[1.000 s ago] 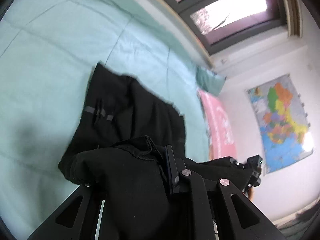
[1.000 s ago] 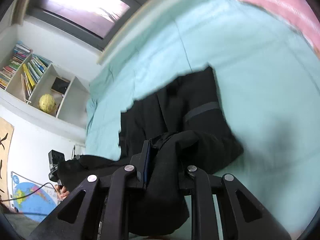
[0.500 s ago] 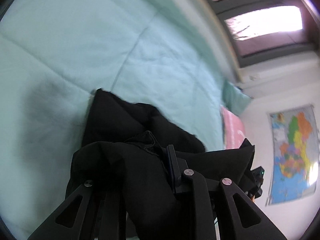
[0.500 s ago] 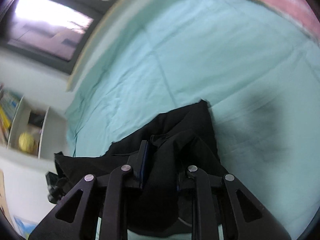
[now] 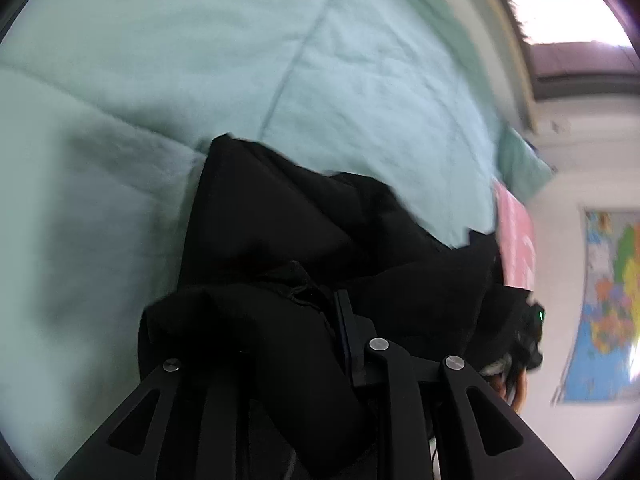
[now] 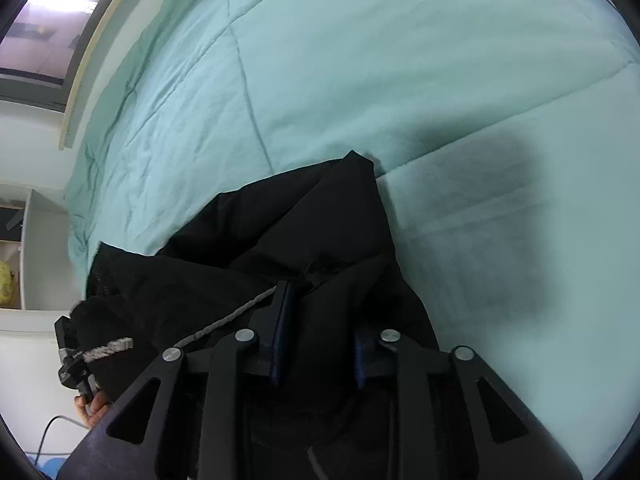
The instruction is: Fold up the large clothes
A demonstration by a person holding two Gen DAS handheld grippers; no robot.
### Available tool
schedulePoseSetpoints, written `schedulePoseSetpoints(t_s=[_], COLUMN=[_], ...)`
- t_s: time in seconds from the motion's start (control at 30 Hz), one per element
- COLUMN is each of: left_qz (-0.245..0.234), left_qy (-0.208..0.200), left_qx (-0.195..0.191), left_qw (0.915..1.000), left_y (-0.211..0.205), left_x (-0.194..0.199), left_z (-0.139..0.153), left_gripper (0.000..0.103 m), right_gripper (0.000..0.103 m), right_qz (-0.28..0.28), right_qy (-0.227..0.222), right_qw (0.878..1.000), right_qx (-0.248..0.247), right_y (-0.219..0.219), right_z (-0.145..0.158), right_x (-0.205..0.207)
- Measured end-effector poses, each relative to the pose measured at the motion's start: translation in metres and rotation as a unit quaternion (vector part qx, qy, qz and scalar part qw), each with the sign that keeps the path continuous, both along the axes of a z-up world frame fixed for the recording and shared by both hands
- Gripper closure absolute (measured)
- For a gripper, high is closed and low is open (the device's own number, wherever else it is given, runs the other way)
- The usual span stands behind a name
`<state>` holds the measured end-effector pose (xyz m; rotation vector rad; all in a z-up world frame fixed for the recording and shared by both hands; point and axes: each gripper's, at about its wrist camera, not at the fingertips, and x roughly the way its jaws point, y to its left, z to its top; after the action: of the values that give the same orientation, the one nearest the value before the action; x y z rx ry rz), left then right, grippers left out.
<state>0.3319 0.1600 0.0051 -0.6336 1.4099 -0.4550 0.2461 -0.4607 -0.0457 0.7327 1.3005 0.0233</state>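
Observation:
A large black garment [image 5: 280, 216] hangs between both grippers over a mint-green quilt [image 5: 200, 60]. My left gripper [image 5: 296, 312] is shut on a bunched edge of the black garment, which drapes over its left finger. My right gripper [image 6: 320, 296] is shut on the other edge of the garment [image 6: 300, 216], with cloth filling the gap between the fingers. A grey drawstring [image 6: 224, 324] trails from the cloth on the left. The lower folded part of the garment touches the quilt [image 6: 360, 60]. The right gripper shows at the right edge of the left wrist view [image 5: 528, 328].
A pink pillow [image 5: 516, 232] and a green pillow [image 5: 520, 164] lie at the bed's head. A window [image 5: 568, 28] is above the bed and a map [image 5: 612, 300] hangs on the wall. A shelf [image 6: 24, 248] stands beyond the bed's edge.
Both grippers have moved forward and down over the quilt with the garment. The garment's lower part has folded under itself and the reflective stripe is out of sight.

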Motion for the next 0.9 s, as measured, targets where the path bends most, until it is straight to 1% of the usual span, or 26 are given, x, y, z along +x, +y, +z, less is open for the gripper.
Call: schedulePoseSetpoints(t_s=[0.03,0.07,0.1,0.13,0.17,0.2,0.23,0.27,0.3,0.33,0.37,0.4,0.43,0.5,0.53,0.57,0.6,0.63,0.67,0.7,0.73,0.77,0.83,0.9], left_qz=[-0.013,-0.025,-0.037,-0.048,-0.058,-0.073,-0.082,-0.089,-0.090,-0.088,-0.084,-0.072,-0.061,-0.042,-0.034,-0.026,-0.018,-0.010,-0.003,0.003,0.005,0.004,0.000,-0.009], left_qy=[-0.008,-0.016,-0.023,-0.031,-0.039,-0.047,-0.056,-0.075,-0.092,-0.106,-0.113,-0.122,-0.124,-0.131,-0.138,-0.145,-0.150,-0.149,-0.143,-0.134,-0.120,-0.103,-0.081,-0.066], left_qx=[-0.007,-0.018,-0.035,-0.057,-0.078,-0.110,-0.131,-0.146,-0.153,-0.166,-0.178,-0.192,-0.199,-0.213,-0.208,-0.192,-0.160,-0.107,-0.054,-0.004,0.033,0.055,0.076,0.090], left_qw=[0.9999,0.9994,0.9984,0.9967,0.9945,0.9901,0.9864,0.9825,0.9797,0.9765,0.9738,0.9711,0.9702,0.9673,0.9679,0.9703,0.9755,0.9831,0.9882,0.9909,0.9922,0.9931,0.9938,0.9937], left_y=[0.002,0.006,0.010,0.016,0.021,0.027,0.032,0.034,0.039,0.045,0.048,0.054,0.058,0.065,0.069,0.074,0.076,0.076,0.075,0.072,0.068,0.063,0.054,0.042], left_x=[-0.004,-0.011,-0.019,-0.028,-0.037,-0.047,-0.053,-0.061,-0.066,-0.070,-0.071,-0.071,-0.069,-0.067,-0.067,-0.067,-0.066,-0.063,-0.060,-0.055,-0.048,-0.040,-0.025,-0.010], left_z=[0.012,0.024,0.037,0.051,0.063,0.076,0.083,0.094,0.102,0.108,0.111,0.112,0.112,0.115,0.117,0.120,0.122,0.122,0.119,0.112,0.100,0.086,0.064,0.043], left_gripper=[0.079,0.078,0.076,0.075,0.073,0.070,0.068,0.066,0.060,0.055,0.048,0.046,0.046,0.046,0.046,0.045,0.042,0.040,0.037,0.036,0.036,0.036,0.036,0.036], right_gripper=[0.067,0.064,0.056,0.044,0.039,0.031,0.026,0.025,0.023,0.021,0.020,0.019,0.019,0.019,0.019,0.019,0.019,0.019,0.019,0.019,0.019,0.019,0.019,0.019], right_qz=[0.006,0.019,0.030,0.040,0.047,0.051,0.053,0.052,0.052,0.053,0.055,0.057,0.061,0.071,0.078,0.084,0.092,0.099,0.106,0.113,0.117,0.121,0.130,0.149], right_qy=[-0.001,-0.009,-0.020,-0.033,-0.050,-0.070,-0.086,-0.101,-0.114,-0.127,-0.133,-0.134,-0.130,-0.119,-0.112,-0.109,-0.107,-0.106,-0.105,-0.102,-0.099,-0.098,-0.099,-0.104], right_qw=[1.000,1.000,0.999,0.999,0.997,0.996,0.994,0.993,0.991,0.989,0.987,0.985,0.984,0.984,0.983,0.983,0.981,0.980,0.977,0.975,0.973,0.972,0.968,0.961], right_qx=[0.000,-0.001,-0.002,-0.006,-0.017,-0.029,-0.034,-0.037,-0.041,-0.056,-0.075,-0.092,-0.106,-0.115,-0.120,-0.123,-0.130,-0.138,-0.151,-0.163,-0.172,-0.178,-0.193,-0.207], right_y=[-0.001,0.000,0.000,0.000,-0.001,-0.002,-0.003,-0.004,-0.005,-0.005,-0.004,-0.002,0.001,0.009,0.015,0.019,0.025,0.030,0.038,0.043,0.046,0.047,0.051,0.054], right_z=[0.006,0.021,0.035,0.049,0.068,0.086,0.101,0.112,0.120,0.129,0.133,0.135,0.133,0.124,0.117,0.112,0.106,0.102,0.095,0.089,0.082,0.077,0.068,0.062], right_x=[-0.001,-0.007,-0.013,-0.019,-0.028,-0.038,-0.047,-0.054,-0.059,-0.064,-0.067,-0.067,-0.067,-0.060,-0.055,-0.051,-0.047,-0.044,-0.038,-0.031,-0.024,-0.018,-0.005,0.005])
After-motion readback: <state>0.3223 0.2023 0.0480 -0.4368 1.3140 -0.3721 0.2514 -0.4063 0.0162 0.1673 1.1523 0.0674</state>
